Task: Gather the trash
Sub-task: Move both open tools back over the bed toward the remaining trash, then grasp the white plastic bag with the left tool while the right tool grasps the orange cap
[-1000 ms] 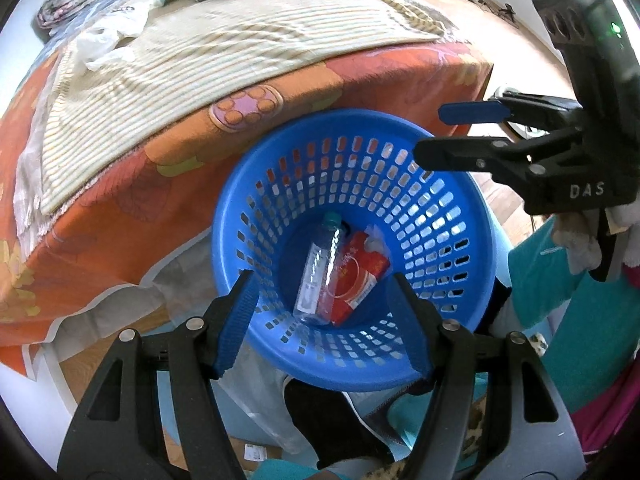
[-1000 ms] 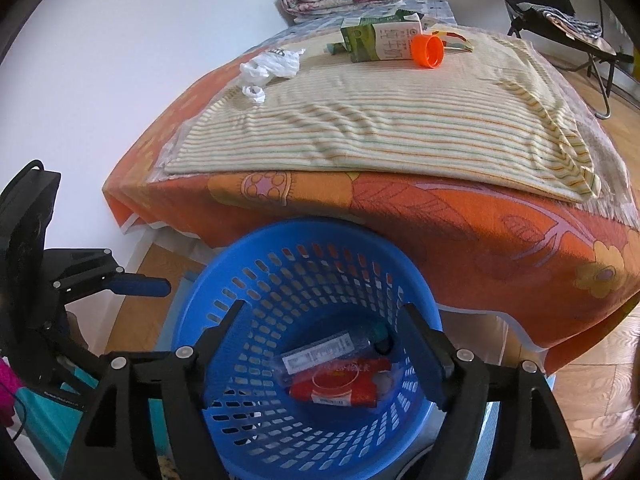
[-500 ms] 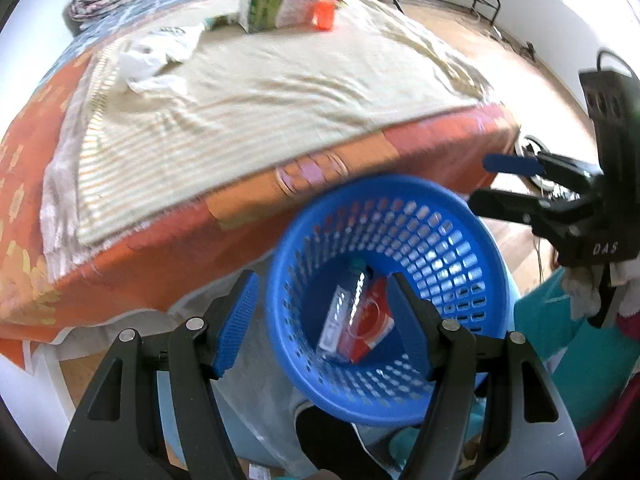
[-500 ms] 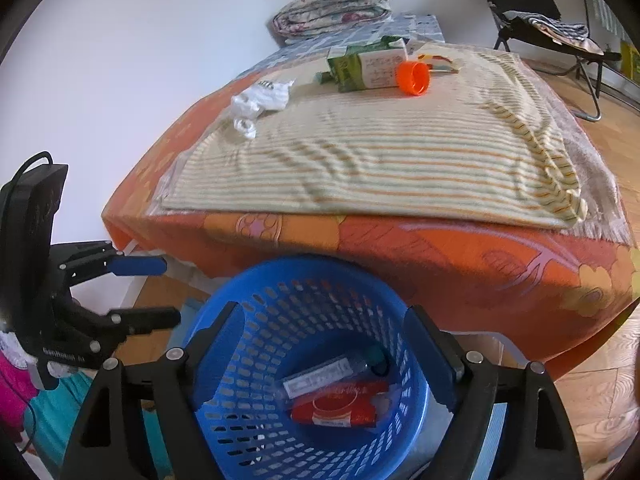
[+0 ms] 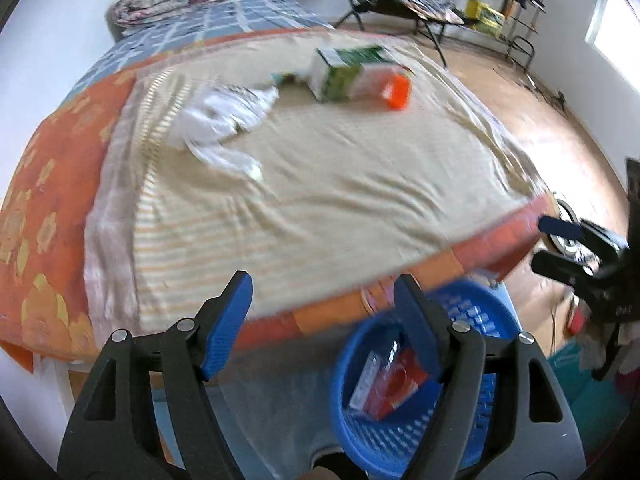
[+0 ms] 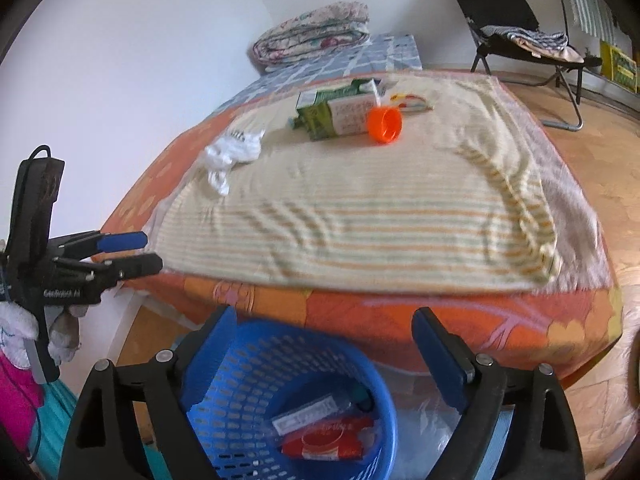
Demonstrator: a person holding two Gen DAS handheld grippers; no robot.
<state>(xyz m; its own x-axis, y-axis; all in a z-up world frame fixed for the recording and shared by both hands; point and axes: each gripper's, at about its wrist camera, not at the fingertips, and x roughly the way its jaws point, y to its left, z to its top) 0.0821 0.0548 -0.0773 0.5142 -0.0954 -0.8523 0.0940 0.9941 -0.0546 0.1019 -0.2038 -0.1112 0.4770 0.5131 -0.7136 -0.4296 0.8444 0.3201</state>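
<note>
A blue mesh basket [image 6: 240,376] stands on the floor at the bed's near edge; it also shows in the left wrist view [image 5: 488,320]. It holds a clear plastic bottle [image 6: 316,412] and a red wrapper [image 6: 324,440]. On the striped blanket lie a green and white carton [image 6: 336,112], an orange cup [image 6: 385,124] and crumpled white plastic [image 6: 232,152]. My left gripper [image 5: 324,312] is open and empty above the bed's edge. My right gripper [image 6: 324,348] is open and empty above the basket.
The bed [image 6: 440,312] has an orange flowered cover. A folded quilt [image 6: 312,36] lies at its far end. A small flat wrapper [image 6: 412,100] lies behind the cup. A black folding chair [image 6: 520,32] stands on the wooden floor at the right.
Both grippers have risen and tilted up from the basket toward the bed top. The basket has slid to the bottom of both views. The jaws stay open.
</note>
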